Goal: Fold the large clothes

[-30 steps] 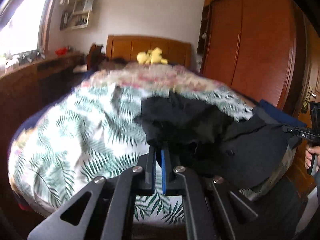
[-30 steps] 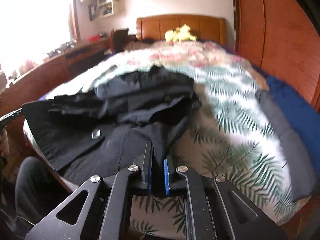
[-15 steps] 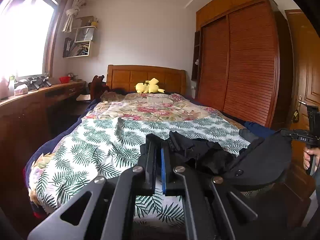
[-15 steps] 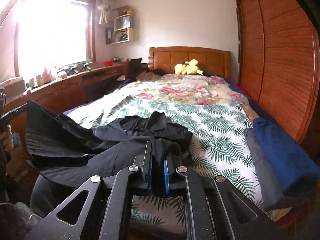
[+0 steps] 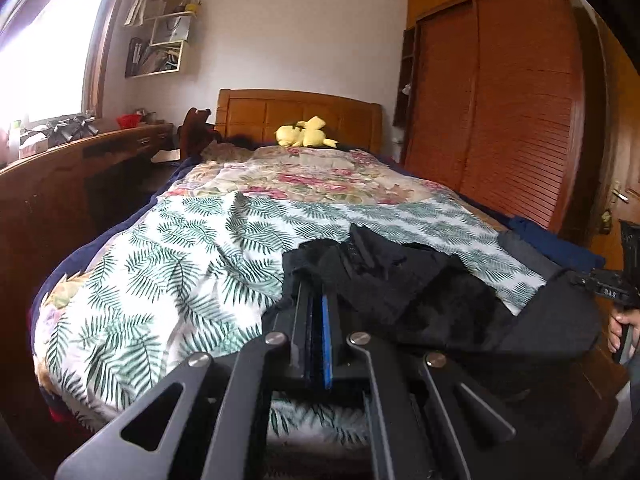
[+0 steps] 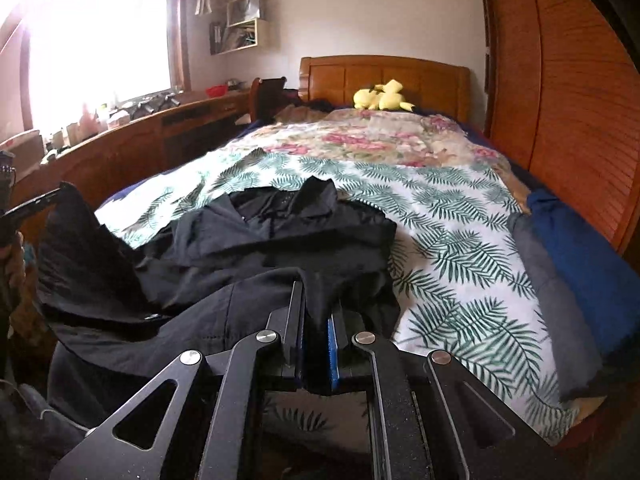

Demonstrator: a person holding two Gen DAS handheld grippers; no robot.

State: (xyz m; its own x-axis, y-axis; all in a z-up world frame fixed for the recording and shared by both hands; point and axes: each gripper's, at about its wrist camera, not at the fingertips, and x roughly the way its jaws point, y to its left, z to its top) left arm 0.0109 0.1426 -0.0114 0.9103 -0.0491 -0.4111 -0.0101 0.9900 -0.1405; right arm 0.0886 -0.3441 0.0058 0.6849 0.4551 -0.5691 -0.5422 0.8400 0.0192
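A large black garment (image 6: 280,236) lies crumpled at the foot of the bed, its collar end on the fern-print cover (image 6: 452,248) and its near edge lifted off the bed. My left gripper (image 5: 316,300) is shut on one near edge of the black garment (image 5: 384,276). My right gripper (image 6: 318,300) is shut on another near edge of it, and cloth runs between the fingers. Each gripper shows at the side of the other's view, the right one (image 5: 608,286) and the left one (image 6: 28,208), with black cloth stretched between them.
A floral quilt (image 6: 384,140) and a yellow plush toy (image 6: 380,96) lie near the wooden headboard (image 5: 296,114). A blue blanket (image 6: 580,248) lies along the bed's right side by the wardrobe (image 5: 512,112). A wooden desk (image 5: 60,168) runs along the left under the window.
Both grippers have pulled back and tilted up with the garment's near edge; the view rose from the bed surface to the whole room. The black cloth now hangs stretched between them.
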